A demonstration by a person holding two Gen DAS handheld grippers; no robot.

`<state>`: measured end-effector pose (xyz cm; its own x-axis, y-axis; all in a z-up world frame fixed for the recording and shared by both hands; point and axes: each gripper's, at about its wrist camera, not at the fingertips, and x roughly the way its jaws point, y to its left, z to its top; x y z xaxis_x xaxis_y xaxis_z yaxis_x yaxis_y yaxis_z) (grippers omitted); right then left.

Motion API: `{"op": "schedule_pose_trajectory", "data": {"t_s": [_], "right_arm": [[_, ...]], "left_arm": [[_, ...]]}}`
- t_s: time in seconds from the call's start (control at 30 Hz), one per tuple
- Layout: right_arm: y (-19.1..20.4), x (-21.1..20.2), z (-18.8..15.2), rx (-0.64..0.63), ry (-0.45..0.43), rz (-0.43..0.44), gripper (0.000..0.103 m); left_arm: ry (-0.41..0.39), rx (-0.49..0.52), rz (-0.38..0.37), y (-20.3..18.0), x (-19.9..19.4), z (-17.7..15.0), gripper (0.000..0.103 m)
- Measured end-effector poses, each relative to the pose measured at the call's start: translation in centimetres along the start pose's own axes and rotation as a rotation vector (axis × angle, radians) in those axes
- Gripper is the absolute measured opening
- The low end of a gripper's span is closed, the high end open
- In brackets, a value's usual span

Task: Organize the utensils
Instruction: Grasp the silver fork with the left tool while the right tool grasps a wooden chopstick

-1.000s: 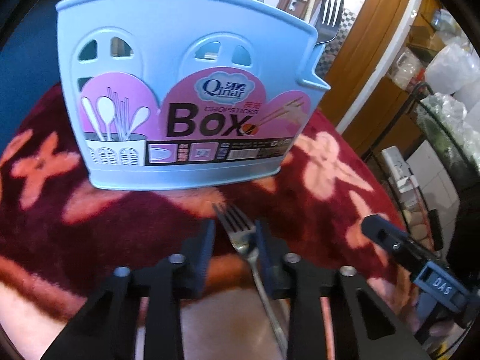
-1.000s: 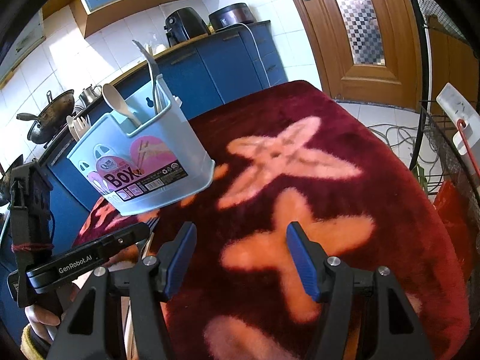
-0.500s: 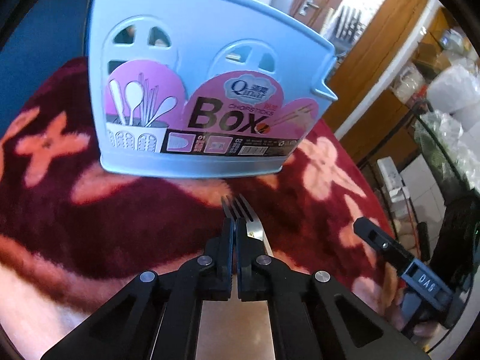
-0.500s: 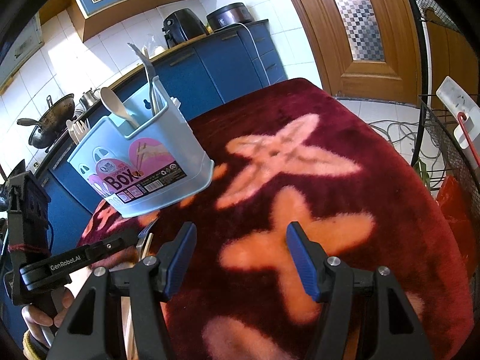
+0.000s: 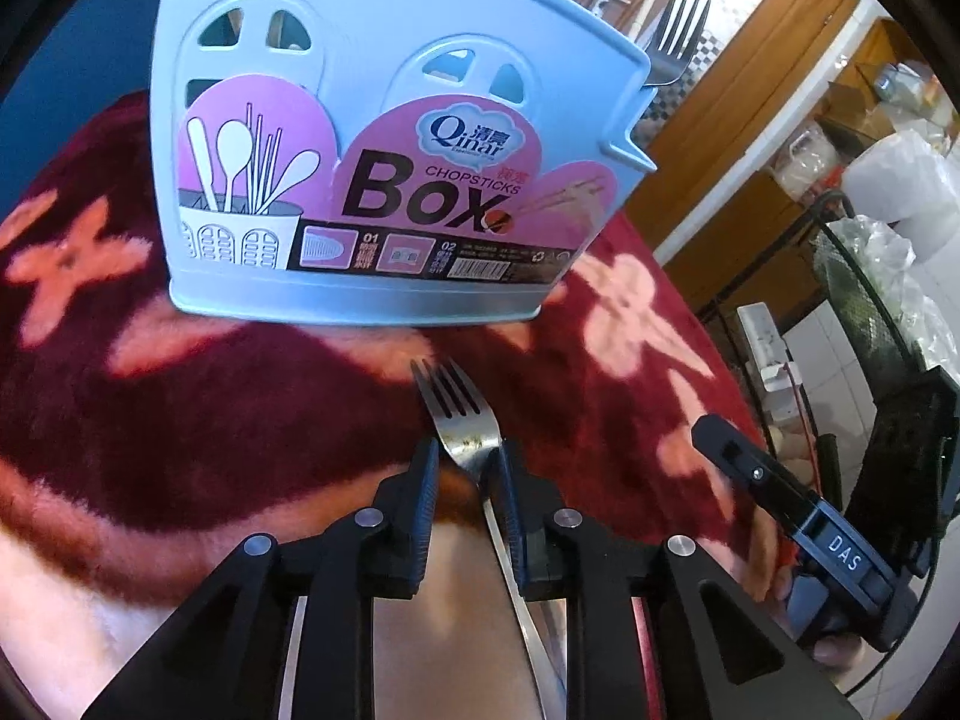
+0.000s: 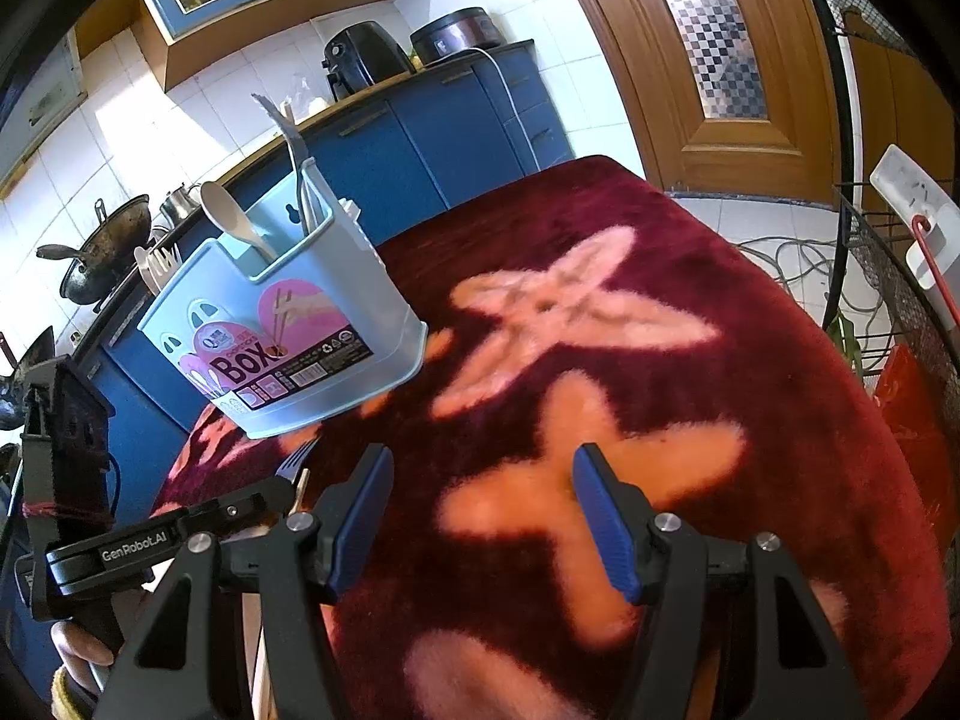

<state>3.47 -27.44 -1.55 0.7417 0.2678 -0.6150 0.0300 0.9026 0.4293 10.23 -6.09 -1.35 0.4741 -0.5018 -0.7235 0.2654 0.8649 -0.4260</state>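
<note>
A light blue utensil holder (image 5: 390, 138) labelled "Box" stands upright on the red floral cloth (image 5: 150, 420); in the right wrist view it (image 6: 282, 348) holds a pale spoon (image 6: 231, 219) and other utensils. Another fork (image 5: 675, 30) sticks up at its right end. A steel fork (image 5: 459, 414) lies in front of the holder, tines toward it. My left gripper (image 5: 467, 456) has its jaws opening around the fork's neck, which rests near the right pad; the left pad stands clear. My right gripper (image 6: 480, 480) is open above the cloth with nothing between its fingers.
The cloth-covered table (image 6: 660, 360) drops off at its right and far edges. A black wire rack (image 6: 888, 276) stands to the right, blue kitchen cabinets (image 6: 420, 144) behind, a wooden door (image 6: 720, 60) beyond. A hand (image 6: 78, 654) holds the left gripper's handle.
The left jaws were apart around the fork, shut tight half a second ago with the fork beside them, and now stand apart again with the fork between. The right gripper has not moved.
</note>
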Motion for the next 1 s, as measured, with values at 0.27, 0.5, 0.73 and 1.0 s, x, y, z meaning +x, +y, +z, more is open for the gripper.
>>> {"op": "schedule_pose_trajectory", "data": {"t_s": [0.27, 0.5, 0.73, 1.0], "right_arm": [[0.0, 0.1, 0.0, -0.002, 0.001, -0.002, 0.065], [0.3, 0.0, -0.1, -0.021, 0.001, -0.017, 0.065], [1.7, -0.3, -0.2, -0.072, 0.01, -0.016, 0.065], [4.3, -0.9, -0.7, -0.145, 0.037, -0.005, 0.065]], "left_arm": [[-0.014, -0.039, -0.054, 0.6, 0.6, 0.3, 0.013], [-0.019, -0.019, -0.003, 0.5, -0.6, -0.2, 0.003], [0.044, 0.036, 0.102, 0.7, -2.4, -1.5, 0.003], [0.047, 0.11, 0.158, 0.0, -1.7, -1.8, 0.005]]}}
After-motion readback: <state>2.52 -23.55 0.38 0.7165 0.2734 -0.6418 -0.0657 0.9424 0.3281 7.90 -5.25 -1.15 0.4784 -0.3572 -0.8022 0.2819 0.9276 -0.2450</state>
